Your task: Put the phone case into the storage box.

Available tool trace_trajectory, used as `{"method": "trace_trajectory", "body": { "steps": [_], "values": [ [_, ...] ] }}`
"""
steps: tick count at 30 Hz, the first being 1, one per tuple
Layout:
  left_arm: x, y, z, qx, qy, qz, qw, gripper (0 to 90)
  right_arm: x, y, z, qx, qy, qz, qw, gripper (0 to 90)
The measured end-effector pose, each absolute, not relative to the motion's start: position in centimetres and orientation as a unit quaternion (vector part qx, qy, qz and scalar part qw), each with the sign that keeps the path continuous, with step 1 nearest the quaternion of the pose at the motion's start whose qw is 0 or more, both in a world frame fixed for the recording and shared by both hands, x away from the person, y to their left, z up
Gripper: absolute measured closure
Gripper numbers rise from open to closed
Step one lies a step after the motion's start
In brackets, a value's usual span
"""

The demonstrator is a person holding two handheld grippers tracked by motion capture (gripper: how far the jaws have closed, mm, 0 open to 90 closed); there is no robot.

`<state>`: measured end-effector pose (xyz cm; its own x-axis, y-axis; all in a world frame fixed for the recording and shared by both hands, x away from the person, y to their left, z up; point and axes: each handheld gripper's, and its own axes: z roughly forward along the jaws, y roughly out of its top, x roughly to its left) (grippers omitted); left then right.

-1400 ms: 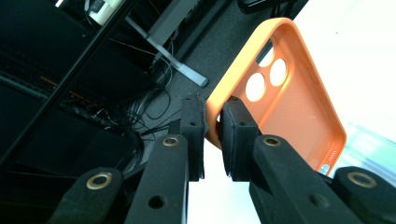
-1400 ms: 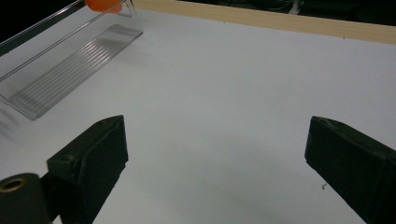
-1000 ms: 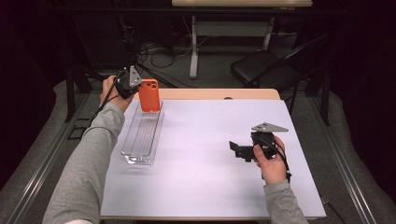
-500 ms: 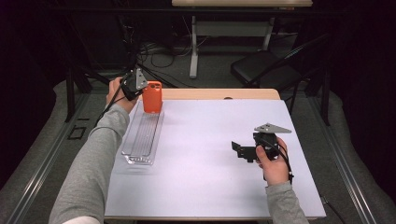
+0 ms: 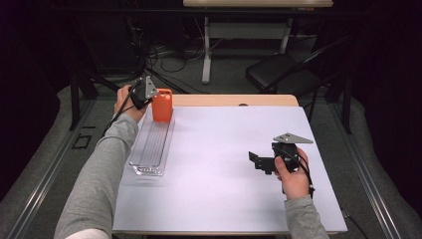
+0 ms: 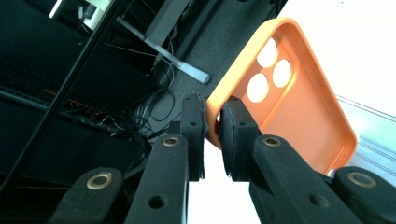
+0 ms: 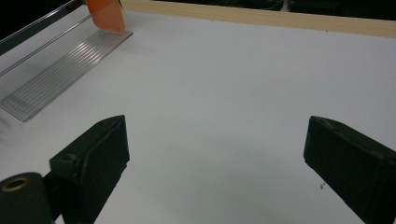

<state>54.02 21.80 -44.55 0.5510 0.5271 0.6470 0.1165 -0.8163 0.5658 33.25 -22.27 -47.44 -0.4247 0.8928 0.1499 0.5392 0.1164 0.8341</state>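
The orange phone case [image 5: 162,105] was held upright by its edge in the closed left gripper [image 6: 212,135] above the far end of the clear tray [image 5: 151,149], not yet laid in it, while the right gripper [image 5: 256,160] was kept open and empty at the right.

Left gripper [image 5: 149,97] holds orange phone case [image 5: 162,105] upright over clear tray [image 5: 152,147], table's far-left corner; right gripper [image 5: 259,160] near right edge.
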Motion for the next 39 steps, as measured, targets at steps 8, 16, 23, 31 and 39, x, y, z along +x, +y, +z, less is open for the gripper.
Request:
{"method": "trace_trajectory", "body": {
  "steps": [8, 16, 23, 31, 39],
  "values": [
    [54.0, 21.9, -44.8, 0.847, 0.191, 0.435, 0.237, 80.9, 33.3, -22.2, -47.5, 0.498, 0.72, 0.44, 0.199, 6.5],
    [54.0, 22.0, -44.9, 0.845, 0.19, 0.438, 0.239, 80.9, 33.3, -22.2, -47.5, 0.497, 0.721, 0.441, 0.2, 6.6],
    [54.0, 22.0, -45.1, 0.846, 0.19, 0.437, 0.238, 80.9, 33.3, -22.2, -47.5, 0.497, 0.721, 0.44, 0.2, 6.6],
    [54.0, 22.6, -45.3, 0.844, 0.198, 0.436, 0.243, 80.7, 33.3, -22.2, -47.5, 0.497, 0.721, 0.44, 0.2, 6.6],
    [54.0, 23.0, -45.4, 0.843, 0.205, 0.433, 0.243, 79.8, 33.3, -22.1, -47.5, 0.497, 0.722, 0.439, 0.2, 6.6]
  ]
}}
